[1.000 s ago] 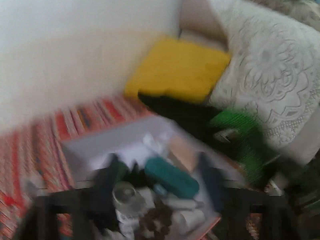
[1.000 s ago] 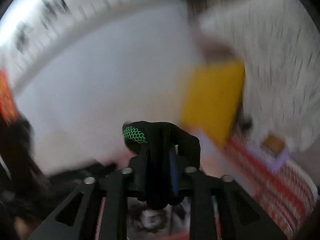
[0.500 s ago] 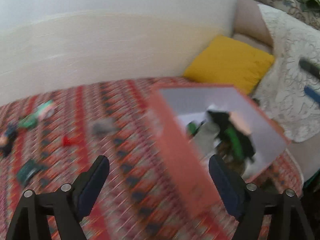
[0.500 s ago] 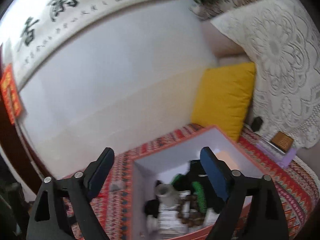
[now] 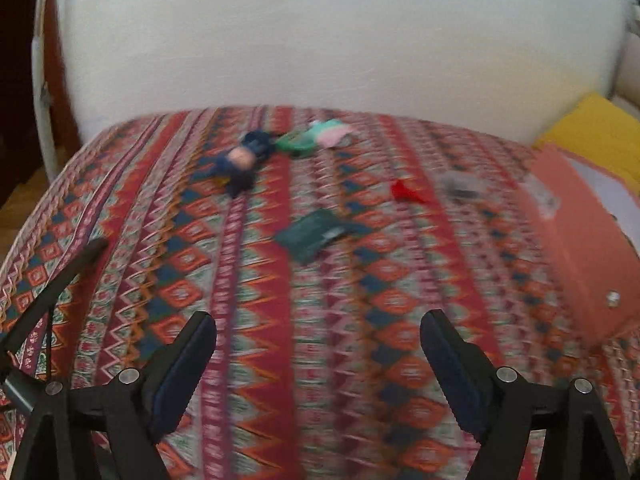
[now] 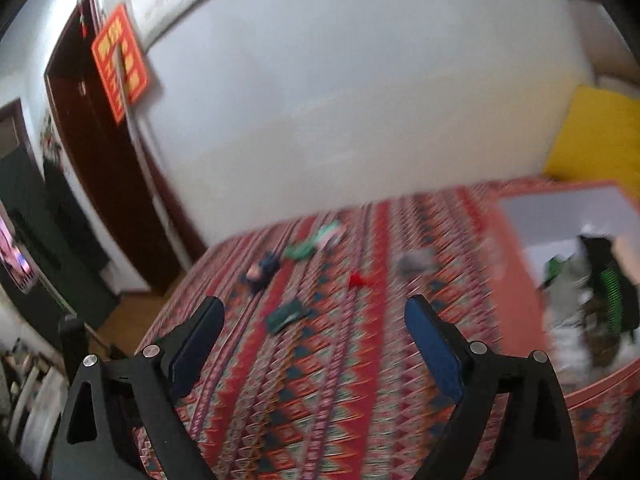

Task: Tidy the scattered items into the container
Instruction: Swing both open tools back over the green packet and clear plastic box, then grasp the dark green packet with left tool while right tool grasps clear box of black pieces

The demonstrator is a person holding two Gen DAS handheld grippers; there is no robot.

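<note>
Left gripper (image 5: pixel 318 344): jaws wide, nothing between them, over the red patterned woven bedspread (image 5: pixel 280 360)
Right gripper (image 6: pixel 314 324): jaws have just been opening and stand wide, empty
Container: orange-walled box with white inside (image 6: pixel 516 280) at the right, near the yellow cushion (image 6: pixel 596 136), already holding blurred items
Scattered items: small dark blue doll with a pale face (image 5: pixel 240 162), green and pink packet (image 5: pixel 316 140), dark green flat packet (image 5: pixel 316 234), small red piece (image 5: pixel 406 192), grey blurred thing (image 5: pixel 460 186) nearest the box; all on the bedspread, apart from both grippers
</note>
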